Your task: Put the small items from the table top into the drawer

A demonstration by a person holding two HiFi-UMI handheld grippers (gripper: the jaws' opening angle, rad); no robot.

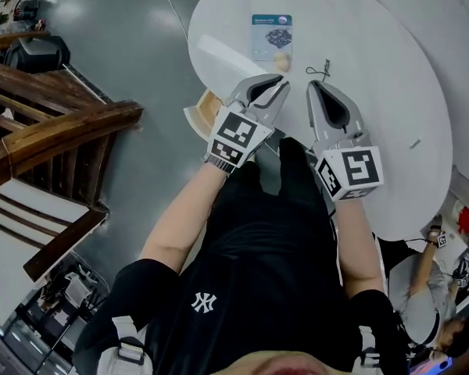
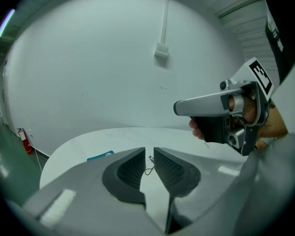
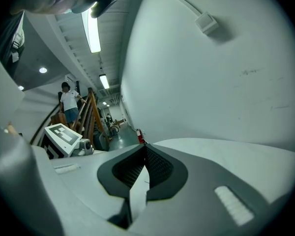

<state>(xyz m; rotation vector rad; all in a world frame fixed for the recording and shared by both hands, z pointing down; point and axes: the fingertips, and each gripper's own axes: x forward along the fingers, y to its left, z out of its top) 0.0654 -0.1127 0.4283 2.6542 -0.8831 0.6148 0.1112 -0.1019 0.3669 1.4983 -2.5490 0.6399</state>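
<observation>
On the round white table lie a teal-headed card packet, a white sheet and a small wire clip. My left gripper hovers just short of the packet, jaws a narrow gap apart and empty. Through that gap in the left gripper view the wire clip shows on the table, with the packet to the left. My right gripper points at the clip, tips together, nothing between them. A pale wooden drawer juts out under the table's left edge.
A tiny white piece lies far right on the table. A dark wooden stair rail stands at the left over a grey floor. A person crouches at the lower right. The right gripper crosses the left gripper view.
</observation>
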